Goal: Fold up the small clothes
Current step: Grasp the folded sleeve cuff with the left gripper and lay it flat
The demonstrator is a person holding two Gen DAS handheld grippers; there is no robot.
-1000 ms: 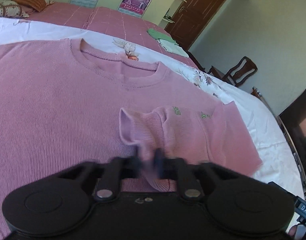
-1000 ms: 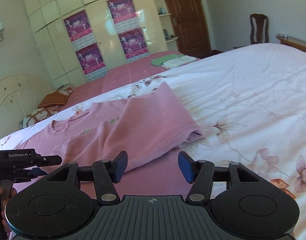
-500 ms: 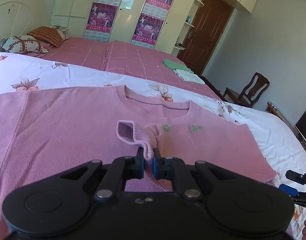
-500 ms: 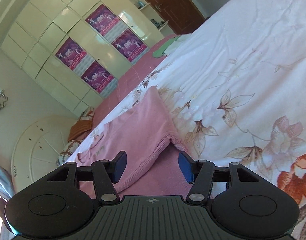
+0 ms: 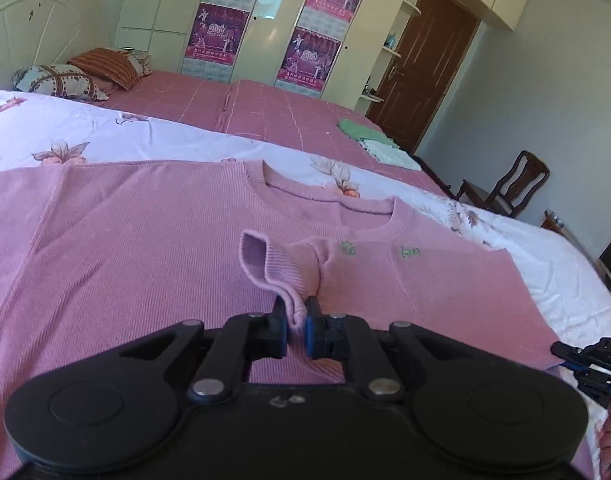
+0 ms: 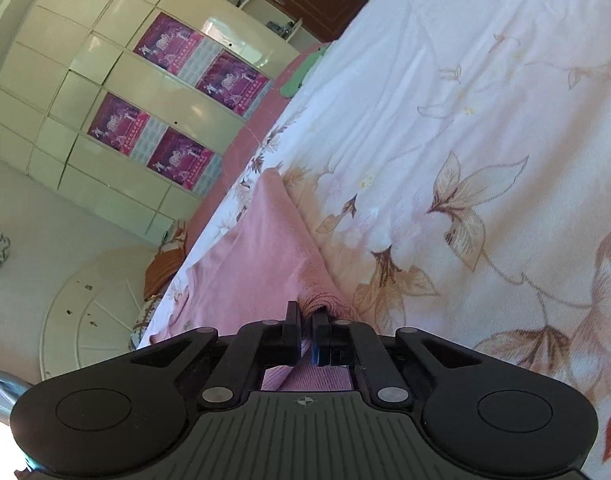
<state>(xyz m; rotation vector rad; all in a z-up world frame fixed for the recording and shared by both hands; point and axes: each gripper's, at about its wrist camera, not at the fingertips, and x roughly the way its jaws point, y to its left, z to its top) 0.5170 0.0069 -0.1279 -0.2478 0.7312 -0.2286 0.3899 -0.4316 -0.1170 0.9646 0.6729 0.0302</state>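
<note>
Knitwear pinched at two points on the floral white bedsheet (image 6: 485,128).
Pink ribbed-knit sweater (image 5: 125,248) lies flat ahead of both tools — soft, light, stretchy, likely to sag and drag, so hems and cuffs are the best holds. Right gripper (image 6: 304,330) is closed on its bottom corner; left gripper (image 5: 295,326) is clamped on the ribbed sleeve cuff (image 5: 273,268) folded over the chest.

Garment: pink ribbed-knit sweater (image 5: 137,248), round neckline toward 12 o'clock, two small green motifs on the chest.
Pose: spread flat on the bed, front up.
Sleeve: ribbed cuff (image 5: 273,268) folded inward over the chest, raised and open at 9 o'clock.
Hem corner: (image 6: 325,304) bunched at 3 o'clock edge.
</note>
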